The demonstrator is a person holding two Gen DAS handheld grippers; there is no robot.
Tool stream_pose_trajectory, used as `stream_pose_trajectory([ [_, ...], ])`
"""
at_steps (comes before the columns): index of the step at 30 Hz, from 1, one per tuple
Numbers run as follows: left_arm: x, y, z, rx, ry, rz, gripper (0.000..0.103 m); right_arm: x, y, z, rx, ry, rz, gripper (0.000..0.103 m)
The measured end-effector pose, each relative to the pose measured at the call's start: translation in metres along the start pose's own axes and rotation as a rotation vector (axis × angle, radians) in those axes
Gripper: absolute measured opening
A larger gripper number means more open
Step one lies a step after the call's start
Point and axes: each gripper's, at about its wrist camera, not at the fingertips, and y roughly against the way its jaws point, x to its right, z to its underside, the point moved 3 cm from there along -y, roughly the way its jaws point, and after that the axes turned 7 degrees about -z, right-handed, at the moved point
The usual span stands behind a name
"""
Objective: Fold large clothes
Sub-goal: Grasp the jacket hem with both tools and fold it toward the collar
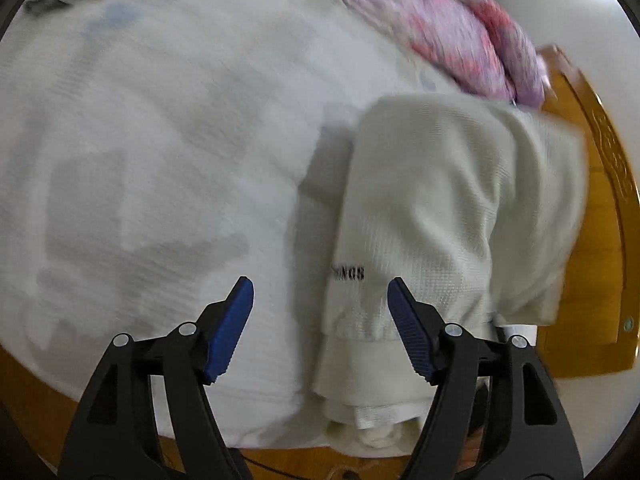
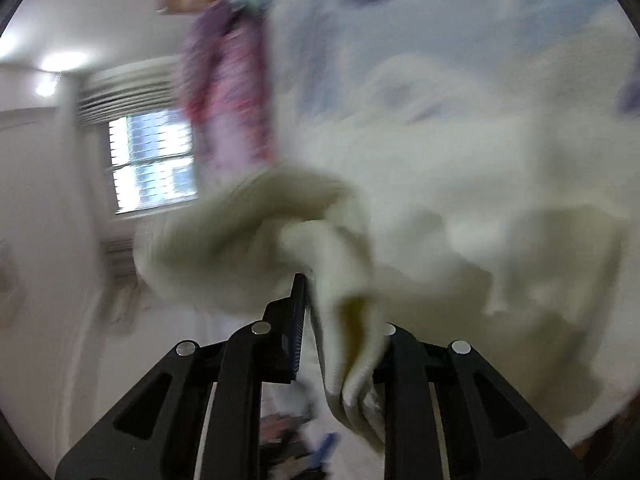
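L tongs (image 1: 320,292) wide open, empty, above cream waffle-knit garment (image 1: 440,200) on wooden bench (image 1: 592,280). R tongs (image 2: 308,280) clamped on garment fold.

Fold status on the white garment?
Done: one sleeve lies folded over the white garment. In hand: right gripper is shut on a bunched fold of cloth; left gripper is open, empty. Left: remaining folds; the pink garment is untouched.

A window (image 2: 154,162) and a wooden table (image 1: 592,264).
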Motion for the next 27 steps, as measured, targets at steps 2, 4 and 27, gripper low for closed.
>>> stream_pose_trajectory([
  [2, 0.009, -0.021, 0.009, -0.046, -0.01, 0.002, 0.074, 0.012, 0.003, -0.01, -0.012, 0.041, 0.085, 0.016],
  [4, 0.015, -0.038, 0.017, -0.079, -0.02, 0.0, 0.074, 0.012, 0.0, -0.015, -0.022, 0.078, 0.113, 0.016],
  [27, 0.041, -0.097, 0.074, -0.17, -0.082, 0.052, 0.084, 0.024, -0.008, -0.025, -0.179, 0.247, 0.196, 0.025],
])
